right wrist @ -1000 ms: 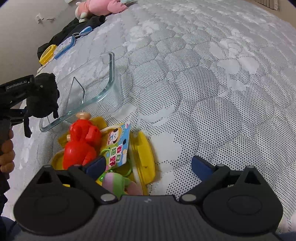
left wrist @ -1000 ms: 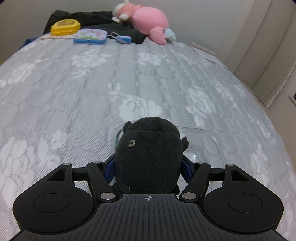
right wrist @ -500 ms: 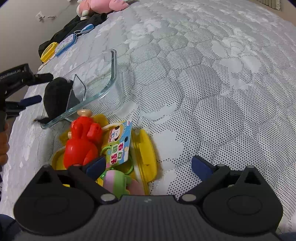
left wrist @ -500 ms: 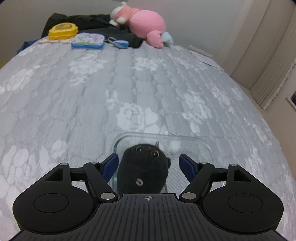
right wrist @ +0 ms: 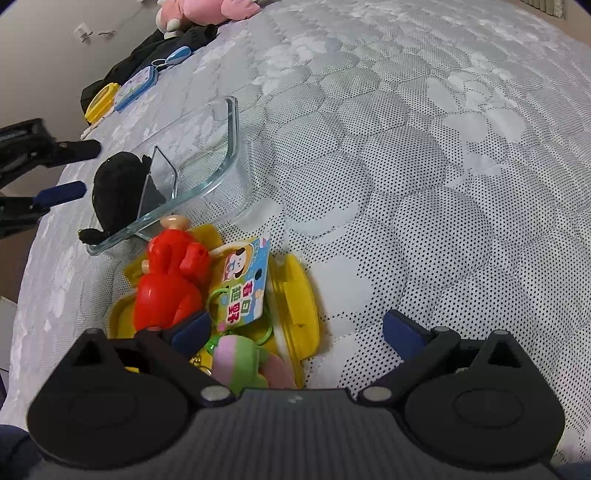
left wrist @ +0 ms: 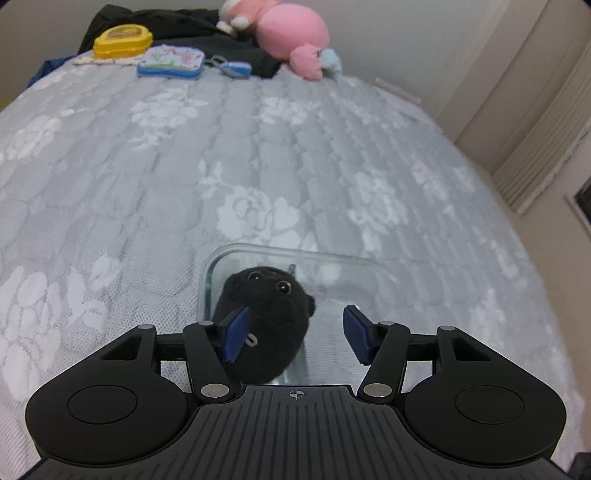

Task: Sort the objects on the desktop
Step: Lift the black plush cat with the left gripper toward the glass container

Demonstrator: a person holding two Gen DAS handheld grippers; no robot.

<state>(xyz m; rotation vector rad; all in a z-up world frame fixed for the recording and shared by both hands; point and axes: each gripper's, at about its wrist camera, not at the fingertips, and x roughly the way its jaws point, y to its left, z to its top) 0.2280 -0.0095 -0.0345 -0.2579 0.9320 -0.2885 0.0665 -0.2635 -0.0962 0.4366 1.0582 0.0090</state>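
On the grey quilted bed (left wrist: 155, 192), a black plush toy (left wrist: 266, 325) sits in the glass dish (left wrist: 295, 254); the left gripper (left wrist: 295, 334), jaws just closing, grips nothing; the right gripper (right wrist: 295, 328) gapes above the yellow tray (right wrist: 299, 310).

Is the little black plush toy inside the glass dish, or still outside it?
Inside. The black plush sits in the glass dish, leaning on its near wall, free of the left fingers.

Far end of my bed

A pink plush (left wrist: 291, 31) lies on dark clothing (left wrist: 184, 26) by the wall; curtains (left wrist: 546, 129) hang to my right.
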